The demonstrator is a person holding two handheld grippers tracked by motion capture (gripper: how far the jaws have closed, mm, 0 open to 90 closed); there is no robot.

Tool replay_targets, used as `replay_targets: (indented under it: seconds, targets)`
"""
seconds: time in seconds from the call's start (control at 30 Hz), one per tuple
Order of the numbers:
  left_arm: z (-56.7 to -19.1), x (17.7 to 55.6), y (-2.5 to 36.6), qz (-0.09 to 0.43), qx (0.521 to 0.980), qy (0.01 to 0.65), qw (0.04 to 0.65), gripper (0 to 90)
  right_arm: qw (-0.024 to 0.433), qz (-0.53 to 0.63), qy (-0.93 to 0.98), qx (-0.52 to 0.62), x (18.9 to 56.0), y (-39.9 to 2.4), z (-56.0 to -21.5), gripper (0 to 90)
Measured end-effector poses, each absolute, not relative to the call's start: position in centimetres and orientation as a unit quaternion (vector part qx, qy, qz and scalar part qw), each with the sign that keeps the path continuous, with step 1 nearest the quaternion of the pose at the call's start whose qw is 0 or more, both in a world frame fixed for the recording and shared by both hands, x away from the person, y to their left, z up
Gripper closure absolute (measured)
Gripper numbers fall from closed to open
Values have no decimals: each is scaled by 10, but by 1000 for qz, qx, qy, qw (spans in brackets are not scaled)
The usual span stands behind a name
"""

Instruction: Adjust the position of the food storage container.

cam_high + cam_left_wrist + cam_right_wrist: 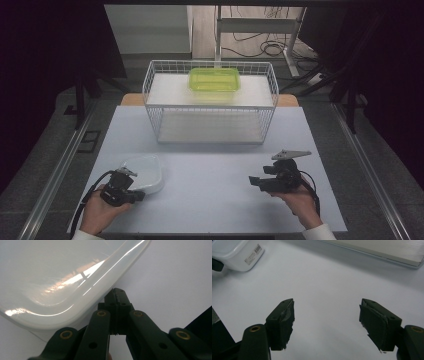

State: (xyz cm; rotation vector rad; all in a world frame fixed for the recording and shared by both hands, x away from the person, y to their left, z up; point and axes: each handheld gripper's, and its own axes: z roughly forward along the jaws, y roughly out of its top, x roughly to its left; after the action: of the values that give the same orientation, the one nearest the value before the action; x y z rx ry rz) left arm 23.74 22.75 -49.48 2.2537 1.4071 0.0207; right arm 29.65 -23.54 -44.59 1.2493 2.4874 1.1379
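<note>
Container (145,172) sits at near left, its rim pinched in my left claw (117,296), jaws fully closed on it. Right claw (327,322) gapes empty, well apart at near right; left does the move.

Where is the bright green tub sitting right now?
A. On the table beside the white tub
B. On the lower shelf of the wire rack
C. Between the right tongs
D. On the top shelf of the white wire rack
D: the high view shows the green tub resting on the upper shelf of the wire rack, far from the white tub down by the left tongs.
</note>
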Motion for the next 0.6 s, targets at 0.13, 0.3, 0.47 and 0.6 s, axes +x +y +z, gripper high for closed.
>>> replay_targets:
  seconds: [0.13,0.3,0.47,0.6]
  targets:
    - [-491,233,228,13,821,516,244,900,65,377,825,415,297,-236,-446,280]
    - [-468,227,234,22,817,507,273,900,68,379,823,417,297,-238,-445,280]
    - [-451,225,262,46,789,534,301,900,73,378,820,424,298,-240,-445,281]
    - [-452,228,291,56,763,567,304,900,74,377,819,427,298,-241,-445,281]
